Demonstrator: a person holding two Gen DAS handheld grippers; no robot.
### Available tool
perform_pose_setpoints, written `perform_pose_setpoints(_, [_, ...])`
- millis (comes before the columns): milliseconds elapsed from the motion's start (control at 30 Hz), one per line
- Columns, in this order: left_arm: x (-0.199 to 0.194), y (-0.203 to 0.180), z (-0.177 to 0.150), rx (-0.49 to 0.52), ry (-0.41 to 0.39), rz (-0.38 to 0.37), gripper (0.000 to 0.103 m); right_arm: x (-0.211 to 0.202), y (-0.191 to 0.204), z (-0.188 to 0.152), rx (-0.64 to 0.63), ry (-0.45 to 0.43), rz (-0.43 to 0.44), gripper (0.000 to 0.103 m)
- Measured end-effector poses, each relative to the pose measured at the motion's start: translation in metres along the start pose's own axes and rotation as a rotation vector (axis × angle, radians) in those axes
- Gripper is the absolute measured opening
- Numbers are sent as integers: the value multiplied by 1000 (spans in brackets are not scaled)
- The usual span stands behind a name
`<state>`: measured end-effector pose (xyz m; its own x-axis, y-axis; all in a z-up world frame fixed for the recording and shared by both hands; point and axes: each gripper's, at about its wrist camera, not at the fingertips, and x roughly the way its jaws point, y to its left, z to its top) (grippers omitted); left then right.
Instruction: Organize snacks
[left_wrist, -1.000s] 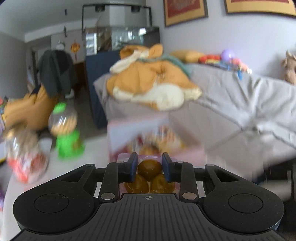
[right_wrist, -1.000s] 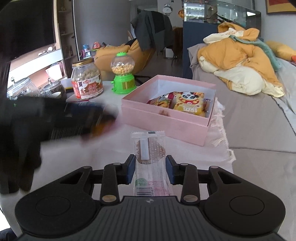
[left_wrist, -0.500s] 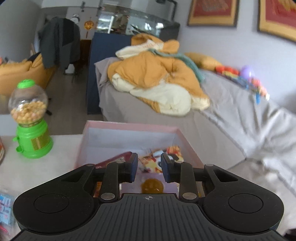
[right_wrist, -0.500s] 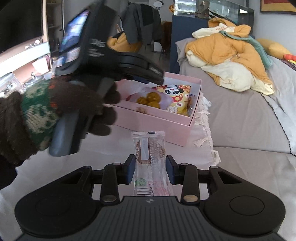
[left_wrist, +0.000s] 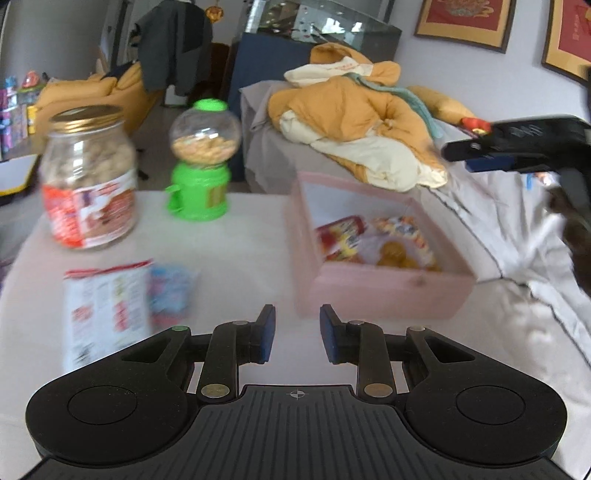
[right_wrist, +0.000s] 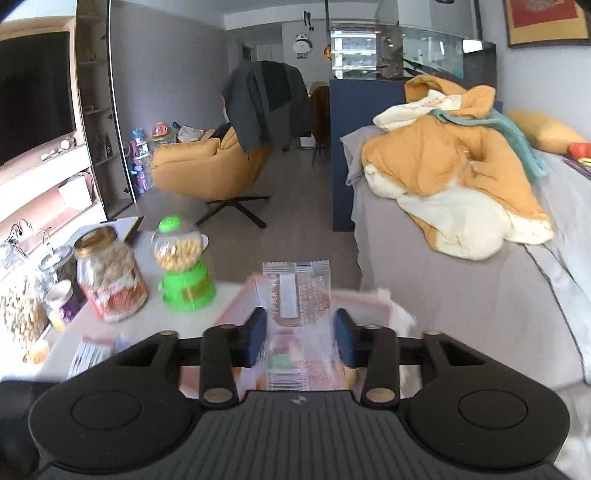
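- Two white-and-red printed snack packets (left_wrist: 107, 310) lying flat at the counter's left, not yet packed; likely next in line.
- Left tongs (left_wrist: 293, 334) now released and empty, pulled back from the pale pink open cardboard box (left_wrist: 373, 288); a second ago clamped on round brown pastries, since dropped among the wrappers inside the box.
- Right tongs (right_wrist: 299, 341) clenched on the clear plastic-wrapped wafer biscuit (right_wrist: 295, 295), lifted off the white counter (left_wrist: 236, 243) and carried above the box, where half a second ago the packet sat lower, short of it.
- One more item stowed; wafer delivery under way, release above the box pending.
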<state>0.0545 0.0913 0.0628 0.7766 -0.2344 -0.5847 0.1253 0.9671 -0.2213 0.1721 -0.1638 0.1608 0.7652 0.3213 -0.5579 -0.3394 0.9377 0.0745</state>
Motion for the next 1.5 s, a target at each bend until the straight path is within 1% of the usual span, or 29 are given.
perform_pose_setpoints(33, [-6, 10, -4, -5, -3, 4, 30, 13, -1, 6, 7, 32, 8, 55])
perform_pose_setpoints(100, [-15, 28, -13, -30, -24, 26, 30, 35, 1, 9, 20, 91, -18, 55])
perform_pose_setpoints(133, [-19, 41, -17, -62, -42, 58, 30, 42, 5, 6, 7, 109, -30, 55])
perform_pose_setpoints(200, [-25, 63, -23, -145, -76, 115, 30, 49, 12, -2, -11, 130, -27, 55])
perform_pose_setpoints(300, [-31, 101, -27, -298, -140, 171, 30, 60, 27, -9, 20, 165, 9, 55])
perform_pose_setpoints(400, [-37, 128, -31, -389, -186, 221, 30, 73, 58, -14, 15, 209, 77, 55])
perform_pose_setpoints(467, [-39, 137, -35, -411, -211, 238, 30, 84, 93, -16, -42, 229, 125, 57])
perform_pose_setpoints(533, [-39, 144, -39, -413, -221, 232, 30, 99, 134, -20, -109, 246, 165, 59])
perform_pose_setpoints(667, [-30, 147, -43, -399, -183, 219, 30, 136, 202, -28, -192, 252, 210, 59])
perform_pose_setpoints(733, [-26, 147, -42, -389, -163, 224, 30, 156, 226, -34, -215, 249, 219, 59])
perform_pose_setpoints(833, [-27, 147, -47, -391, -156, 219, 30, 187, 249, -40, -253, 245, 160, 59])
perform_pose_setpoints(900, [-26, 148, -48, -399, -152, 215, 30, 202, 246, -40, -223, 272, 169, 59])
perform_pose_setpoints(967, [-27, 147, -50, -399, -150, 215, 31, 215, 239, -42, -161, 312, 209, 60])
perform_pose_setpoints(1000, [-27, 148, -50, -400, -151, 215, 31, 217, 234, -44, -129, 319, 242, 60])
perform_pose_setpoints(1033, [-27, 148, -50, -398, -153, 218, 31, 220, 232, -46, -110, 350, 269, 61])
perform_pose_setpoints(1067, [-28, 148, -50, -396, -156, 225, 31, 216, 233, -49, -123, 340, 265, 61])
perform_pose_setpoints(1200, [-29, 150, -51, -401, -157, 242, 31, 191, 247, -65, -292, 336, 266, 59])
perform_pose_setpoints(1267, [-30, 149, -52, -398, -151, 246, 31, 175, 248, -76, -345, 335, 274, 58])
perform_pose_setpoints(1400, [-33, 143, -56, -382, -133, 238, 31, 142, 237, -98, -379, 345, 308, 58])
perform_pose_setpoints(1500, [-37, 136, -60, -366, -115, 225, 31, 114, 219, -114, -384, 340, 312, 58])
